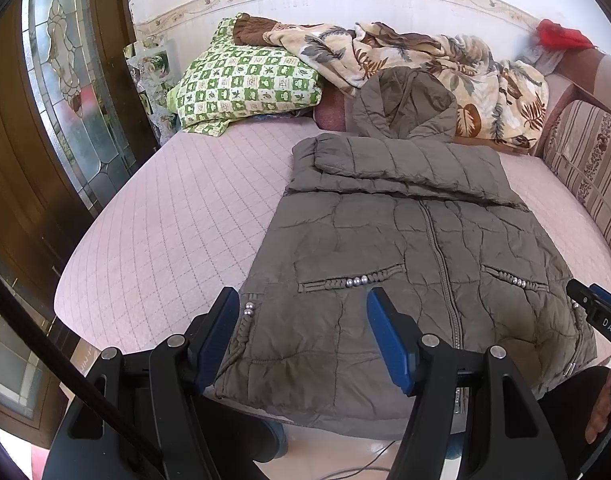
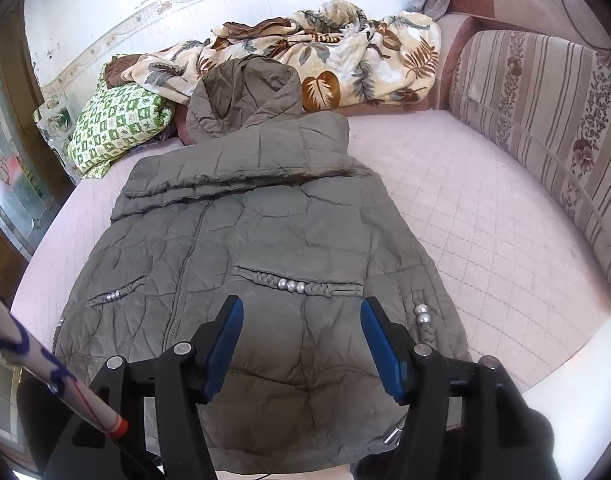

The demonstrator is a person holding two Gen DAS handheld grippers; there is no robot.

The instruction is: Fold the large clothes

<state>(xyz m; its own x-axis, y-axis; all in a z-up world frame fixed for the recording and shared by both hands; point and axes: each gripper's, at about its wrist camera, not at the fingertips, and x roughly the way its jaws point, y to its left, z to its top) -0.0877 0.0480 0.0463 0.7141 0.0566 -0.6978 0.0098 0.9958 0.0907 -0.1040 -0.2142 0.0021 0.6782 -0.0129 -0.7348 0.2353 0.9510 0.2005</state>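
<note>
I hold the left gripper (image 1: 303, 300) and right gripper (image 2: 301, 308) spread, empty, above the jacket (image 1: 417, 264) on the bed (image 1: 177, 208).

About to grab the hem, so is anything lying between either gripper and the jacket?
Nothing visible. The left gripper and right gripper hang open right over the jacket's bottom hem, with only bare fabric under them.
</note>
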